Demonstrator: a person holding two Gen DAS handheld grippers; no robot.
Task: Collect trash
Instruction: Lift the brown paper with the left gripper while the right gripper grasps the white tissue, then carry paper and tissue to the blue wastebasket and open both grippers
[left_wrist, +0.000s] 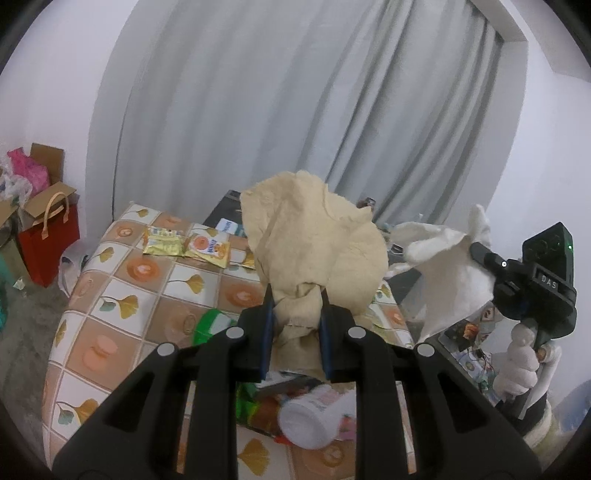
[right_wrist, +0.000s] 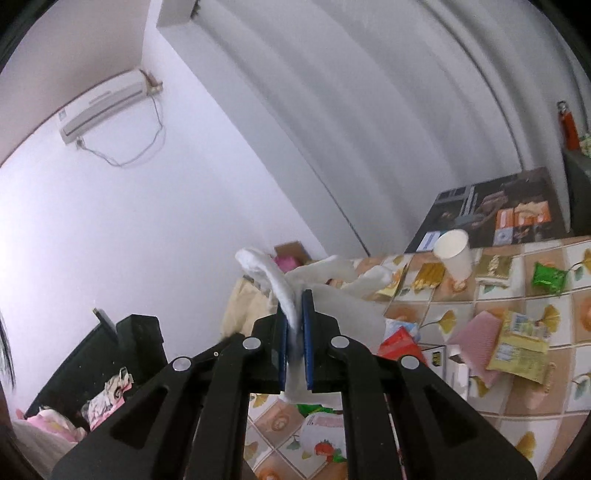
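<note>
A: What is held at this moment, and by which jaws?

B: A crumpled beige tissue (left_wrist: 314, 243) is clamped at its bunched lower end by the left gripper (left_wrist: 297, 314); it is carried above the tabletop (left_wrist: 110, 295), over the near edge; a white tissue (right_wrist: 291, 295) is pinched between the closed jaws of the right gripper (right_wrist: 294, 332), clear of the tabletop's left edge as seen from the right wrist view.

A: How can such pieces be expected to handle?

B: They are judged to be very light, soft and easily torn; little force is needed; a hold on a gathered, thick fold is to be preferred to a loose corner, since a single ply could rip or slip out; both are taken in that way now.

A: What remains to be collected?

B: A good deal, it is judged; gold snack wrappers (left_wrist: 184, 245) are seen near the far edge; a white paper cup (right_wrist: 454, 254) lies tipped beside more wrappers; a green packet (right_wrist: 548, 277) and a pink napkin (right_wrist: 476, 339) are spread toward the middle; a white cup (left_wrist: 314, 417) lies on its side near the near edge; the wrappers are likely slick and flat, so an edge lifted off the cloth should be sought.
</note>
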